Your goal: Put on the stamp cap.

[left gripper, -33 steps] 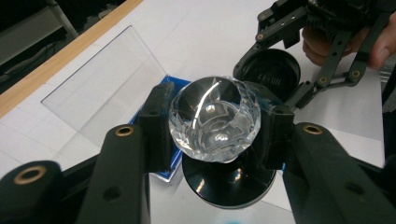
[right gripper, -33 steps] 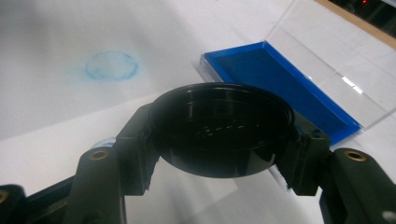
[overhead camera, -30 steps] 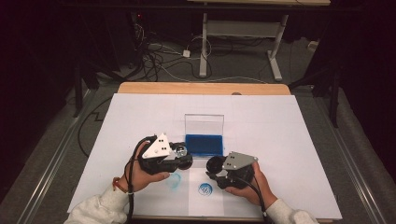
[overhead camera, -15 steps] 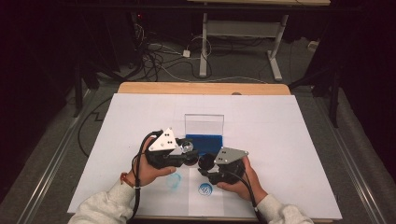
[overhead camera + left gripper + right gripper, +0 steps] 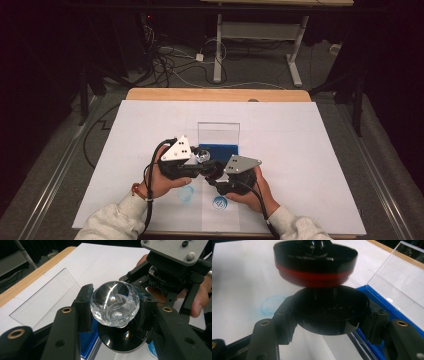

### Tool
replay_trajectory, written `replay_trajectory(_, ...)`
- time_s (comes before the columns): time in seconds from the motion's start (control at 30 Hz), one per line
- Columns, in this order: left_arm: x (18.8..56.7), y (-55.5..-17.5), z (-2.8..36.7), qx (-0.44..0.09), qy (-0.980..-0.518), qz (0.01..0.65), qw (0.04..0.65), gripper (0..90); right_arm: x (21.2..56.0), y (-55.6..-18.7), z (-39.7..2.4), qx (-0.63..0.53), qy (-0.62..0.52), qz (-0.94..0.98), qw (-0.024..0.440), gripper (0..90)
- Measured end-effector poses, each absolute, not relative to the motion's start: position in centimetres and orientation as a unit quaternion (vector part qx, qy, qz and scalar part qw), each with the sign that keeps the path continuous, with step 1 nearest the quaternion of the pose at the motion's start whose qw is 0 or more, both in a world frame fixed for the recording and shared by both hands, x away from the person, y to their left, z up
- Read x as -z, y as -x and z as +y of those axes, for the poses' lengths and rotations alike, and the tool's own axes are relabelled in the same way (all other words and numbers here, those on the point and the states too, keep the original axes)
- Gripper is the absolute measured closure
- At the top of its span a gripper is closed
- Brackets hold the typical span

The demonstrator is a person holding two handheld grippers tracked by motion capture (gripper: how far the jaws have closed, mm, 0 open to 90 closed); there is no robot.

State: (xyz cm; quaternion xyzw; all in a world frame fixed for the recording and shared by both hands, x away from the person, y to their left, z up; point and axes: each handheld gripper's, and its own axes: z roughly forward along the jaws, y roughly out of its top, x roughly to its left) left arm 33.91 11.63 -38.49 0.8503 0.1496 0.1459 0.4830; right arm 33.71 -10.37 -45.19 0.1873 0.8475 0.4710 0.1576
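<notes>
As the two hands draw together at the near middle of the table (image 5: pixel 320 145), closer than a second ago, the left gripper (image 5: pixel 113 307) pinches a stamp (image 5: pixel 115 303) by its crystal knob while the right gripper (image 5: pixel 329 312) clamps a black cap (image 5: pixel 329 312) just beneath it, likely for capping; one stamp, one cap, one blue ink pad (image 5: pixel 218 149), two printed marks (image 5: pixel 219 202)

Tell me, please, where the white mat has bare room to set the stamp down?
The mat is bare right of the blue box, left of the left gripper, and behind the clear lid. Crowded: box front, grippers, two blue prints.
</notes>
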Motion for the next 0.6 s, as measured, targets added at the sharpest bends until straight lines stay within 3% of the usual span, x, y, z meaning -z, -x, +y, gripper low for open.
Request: replay_trajectory(0.6, 38.8, -34.1, 10.6, -0.14, -0.844, 0.139, 0.498, 54.8, 44.7, -33.6, -10.3, -0.488, -0.187, 0.841, 0.14, 38.9)
